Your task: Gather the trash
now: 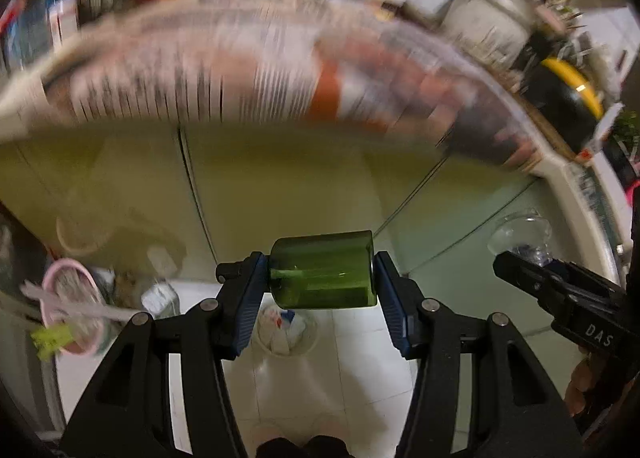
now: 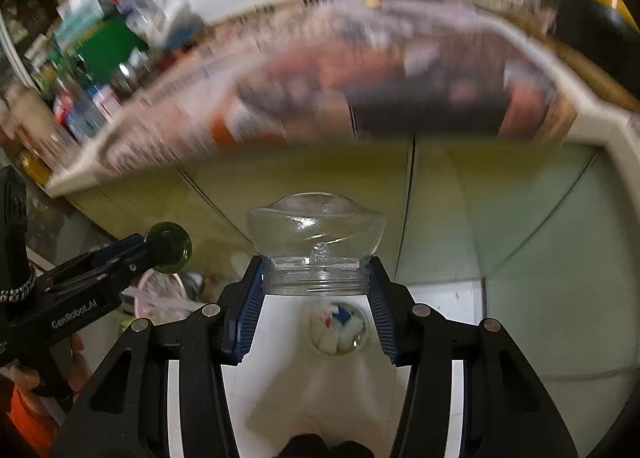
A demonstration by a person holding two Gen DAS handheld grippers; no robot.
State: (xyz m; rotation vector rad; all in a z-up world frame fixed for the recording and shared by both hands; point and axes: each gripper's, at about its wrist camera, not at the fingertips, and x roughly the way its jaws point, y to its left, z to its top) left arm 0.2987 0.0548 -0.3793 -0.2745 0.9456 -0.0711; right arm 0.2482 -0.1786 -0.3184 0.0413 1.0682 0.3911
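Holding, left: the left gripper has its fingers clamped on a green bottle, which lies crosswise between the blue pads, one end against each pad.
Holding, right: the right gripper has its fingers closed on the threaded neck of a clear plastic bottle, whose wide body bulges out beyond the fingertips.
Bin: a white trash bin with crumpled paper and wrappers inside stands on the tiled floor, seen below and between the left fingers; in the right view the same bin shows below the clear bottle, between the fingers.
Across views: the clear bottle and the right gripper appear to the right of the left fingers; the green bottle and the left gripper appear to the left of the right fingers.
Beyond the fingertips: a yellow-green cabinet front, and above it a surface covered with printed paper, blurred.
Left of the left fingers: a pink basket with litter, low down beside the floor.
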